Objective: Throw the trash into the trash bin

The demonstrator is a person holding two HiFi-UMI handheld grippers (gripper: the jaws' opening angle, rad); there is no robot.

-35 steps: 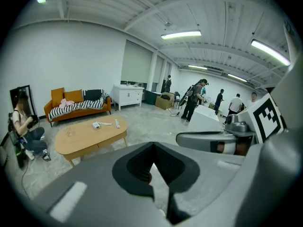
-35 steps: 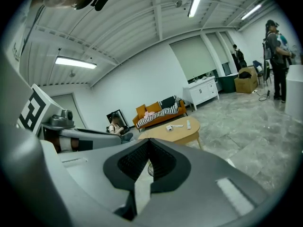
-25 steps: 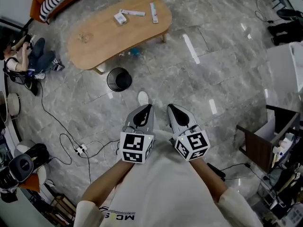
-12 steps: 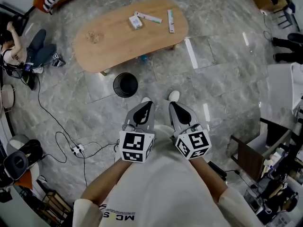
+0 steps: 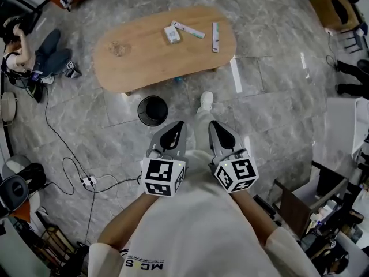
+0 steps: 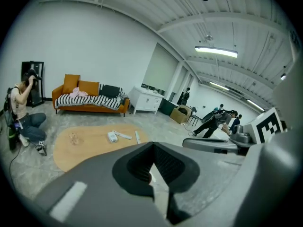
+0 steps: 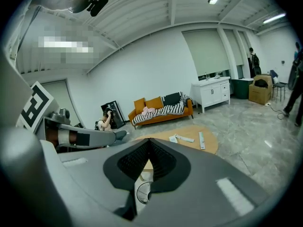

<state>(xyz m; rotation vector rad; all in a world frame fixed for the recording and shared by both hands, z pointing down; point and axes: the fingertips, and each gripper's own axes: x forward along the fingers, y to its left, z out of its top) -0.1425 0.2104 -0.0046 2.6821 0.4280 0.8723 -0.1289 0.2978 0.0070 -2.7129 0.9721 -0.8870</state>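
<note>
Trash (image 5: 172,34): box and two strips at table's (image 5: 132,68) far right end, untouched | trash bin (image 5: 153,109): on floor off table's near edge | left gripper (image 5: 179,126), right gripper (image 5: 213,126): both clenched, empty | change: bin and table now nearer than a second ago; approach under way, no pickup yet

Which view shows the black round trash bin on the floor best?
The head view: the black round trash bin stands whole, seen from above, beside the oval wooden table. The right gripper view shows only a sliver of its rim low in the frame; the left gripper view doesn't show it.
</note>
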